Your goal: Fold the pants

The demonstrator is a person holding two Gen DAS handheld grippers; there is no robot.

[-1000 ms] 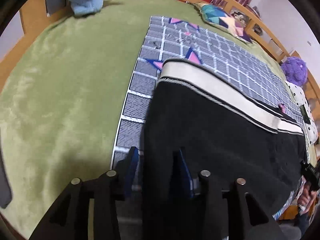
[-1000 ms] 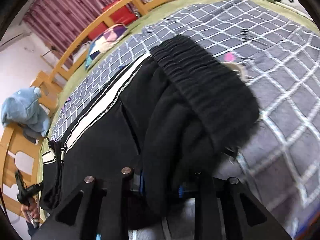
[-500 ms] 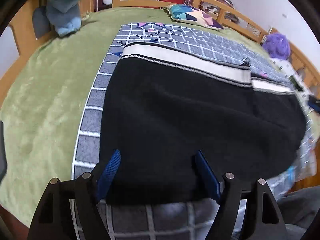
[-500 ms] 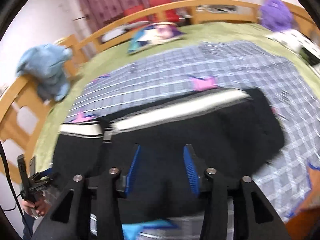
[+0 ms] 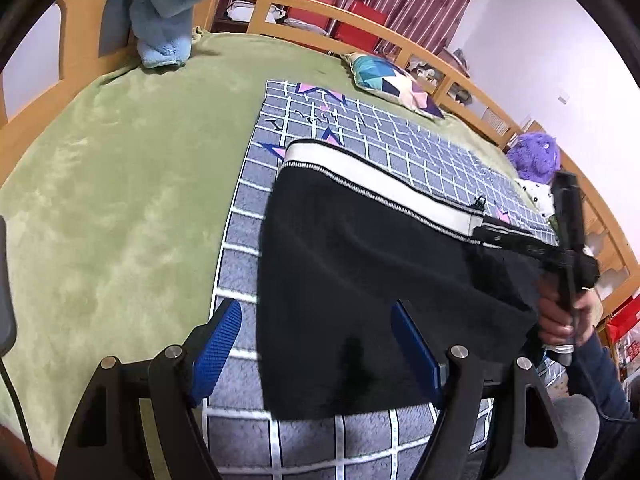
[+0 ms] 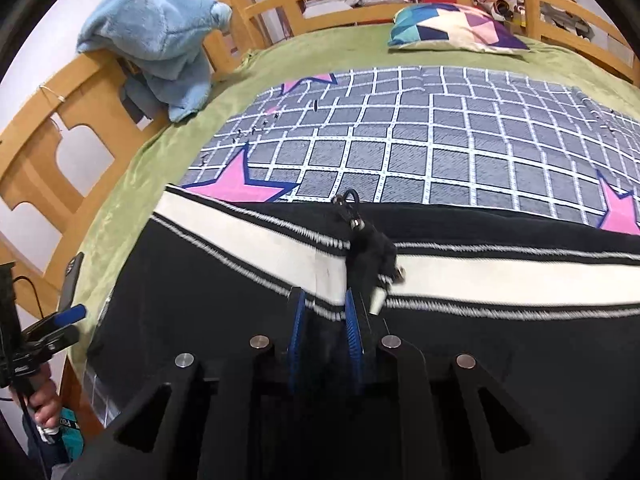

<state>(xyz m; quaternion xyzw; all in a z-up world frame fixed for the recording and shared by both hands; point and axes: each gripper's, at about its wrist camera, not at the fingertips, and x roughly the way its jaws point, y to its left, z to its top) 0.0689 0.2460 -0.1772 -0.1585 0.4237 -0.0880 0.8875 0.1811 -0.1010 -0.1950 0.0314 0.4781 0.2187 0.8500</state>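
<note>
Black pants [image 5: 360,280] with a white side stripe lie folded on the grey checked blanket [image 5: 372,128]. My left gripper [image 5: 320,340] is open, its blue pads either side of the pants' near edge, holding nothing. In the right wrist view the pants [image 6: 200,288] fill the foreground, stripe [image 6: 280,248] running across. My right gripper [image 6: 324,320] has its blue pads close together, pinching black pants fabric near the zipper pull [image 6: 352,216]. The right gripper also shows in the left wrist view [image 5: 568,240], held by a hand.
A green bedspread [image 5: 120,184] covers the bed inside a wooden rail [image 5: 400,44]. A blue plush [image 5: 176,8] hangs on the rail at the far left. A patterned pillow [image 5: 392,84] and a purple plush [image 5: 536,156] lie at the far side.
My left gripper opened, let go of the pants and drew back. My right gripper closed from open onto the pants by the stripe and zipper.
</note>
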